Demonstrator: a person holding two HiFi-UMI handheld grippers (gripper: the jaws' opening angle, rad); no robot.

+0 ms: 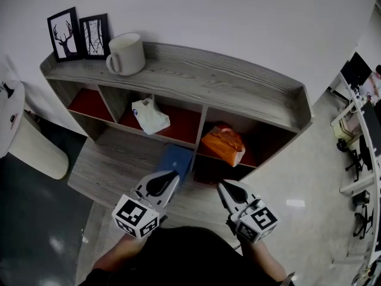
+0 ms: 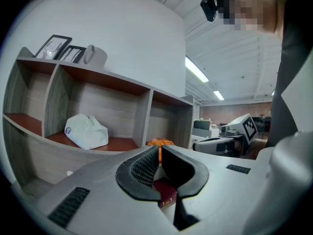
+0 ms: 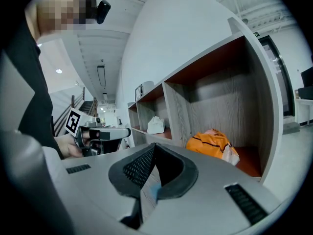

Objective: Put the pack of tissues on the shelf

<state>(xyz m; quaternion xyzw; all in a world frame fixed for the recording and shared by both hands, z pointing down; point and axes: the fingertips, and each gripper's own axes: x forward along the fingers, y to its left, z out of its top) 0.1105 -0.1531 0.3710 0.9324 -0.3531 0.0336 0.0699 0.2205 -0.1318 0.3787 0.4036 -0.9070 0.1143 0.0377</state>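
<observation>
Shelf (image 1: 208, 76): grey wood, upper middle of frame
Tissue pack (image 1: 150, 115): soft, light, squishy (pinch its middle, I'd guess)
Left gripper (image 1: 172, 177), right gripper (image 1: 224, 187): both closed, empty

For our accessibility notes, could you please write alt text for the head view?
The left gripper and right gripper, jaws together, point at a grey wooden shelf unit. A white bag and an orange pack lie in its compartments, a blue packet on the ledge below; a mug stands on top.
</observation>
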